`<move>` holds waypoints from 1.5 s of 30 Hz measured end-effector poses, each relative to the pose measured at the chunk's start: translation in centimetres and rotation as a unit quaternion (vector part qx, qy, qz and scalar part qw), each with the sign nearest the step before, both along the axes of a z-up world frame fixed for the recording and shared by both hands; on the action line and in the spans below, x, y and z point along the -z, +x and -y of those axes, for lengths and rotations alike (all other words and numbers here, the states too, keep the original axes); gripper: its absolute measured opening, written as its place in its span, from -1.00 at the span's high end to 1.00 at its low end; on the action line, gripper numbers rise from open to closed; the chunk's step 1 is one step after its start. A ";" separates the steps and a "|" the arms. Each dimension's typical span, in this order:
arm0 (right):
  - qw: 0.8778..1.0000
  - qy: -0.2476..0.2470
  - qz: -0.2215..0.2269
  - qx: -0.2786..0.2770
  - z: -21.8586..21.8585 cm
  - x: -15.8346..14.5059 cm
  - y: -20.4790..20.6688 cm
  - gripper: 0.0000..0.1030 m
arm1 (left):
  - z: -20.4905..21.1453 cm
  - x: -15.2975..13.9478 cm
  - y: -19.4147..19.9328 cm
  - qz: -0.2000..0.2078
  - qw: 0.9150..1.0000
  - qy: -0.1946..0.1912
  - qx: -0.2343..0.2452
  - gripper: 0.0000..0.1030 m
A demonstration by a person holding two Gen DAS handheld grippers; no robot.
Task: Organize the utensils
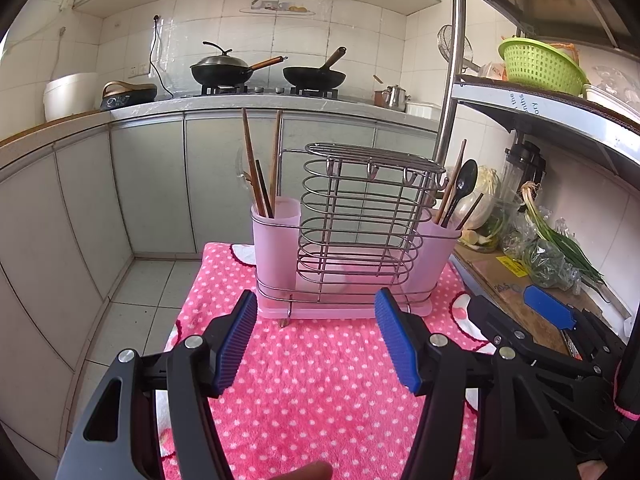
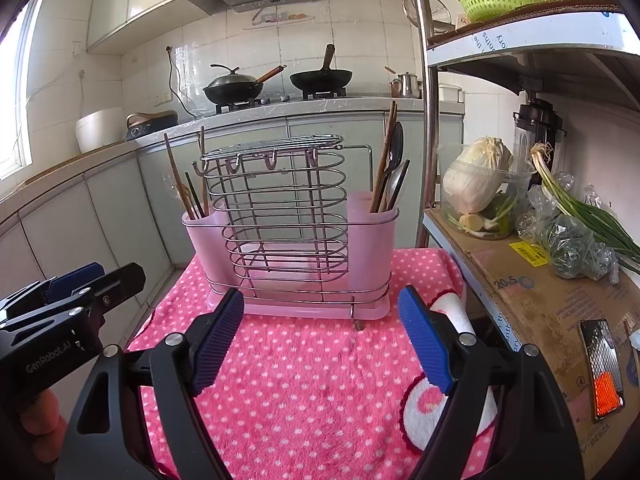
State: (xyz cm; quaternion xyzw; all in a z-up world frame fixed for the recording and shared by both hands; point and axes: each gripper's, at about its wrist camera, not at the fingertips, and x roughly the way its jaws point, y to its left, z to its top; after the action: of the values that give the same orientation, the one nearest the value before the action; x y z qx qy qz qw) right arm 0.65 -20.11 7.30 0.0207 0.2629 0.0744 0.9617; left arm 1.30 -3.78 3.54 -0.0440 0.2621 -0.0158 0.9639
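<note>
Standing ahead of gaping hand-held gripper (image 1: 316, 336): utensil rack (image 1: 352, 236).

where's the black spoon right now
In the left wrist view the black spoon stands bowl-up in the holder's right-hand pink cup, among wooden chopsticks, beside the wire rack.

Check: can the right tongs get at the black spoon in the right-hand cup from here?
Probably yes. The right tongs are open and empty, the pink cloth ahead is bare, and the black spoon sticks up above its cup, though chopsticks crowd it.
</note>
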 end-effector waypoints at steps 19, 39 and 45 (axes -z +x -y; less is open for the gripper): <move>1.000 -0.003 0.000 -0.002 -0.1 -0.3 0.0 -0.56 | 0.0 -0.1 0.0 -0.001 1.000 0.002 0.001 -0.17; 1.000 -0.004 -0.007 -0.002 -0.1 0.4 0.6 -0.56 | 0.0 0.5 0.8 -0.010 1.000 0.008 -0.004 -0.17; 1.000 -0.003 -0.010 -0.001 0.0 0.7 0.8 -0.56 | 0.1 0.7 1.1 -0.013 1.000 0.008 -0.006 -0.17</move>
State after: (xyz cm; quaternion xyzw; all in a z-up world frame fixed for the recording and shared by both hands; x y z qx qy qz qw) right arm 1.48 -20.15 6.65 0.0178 0.2728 0.0746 0.9590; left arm 2.41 -3.84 2.82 -0.0379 0.2744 -0.0074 0.9608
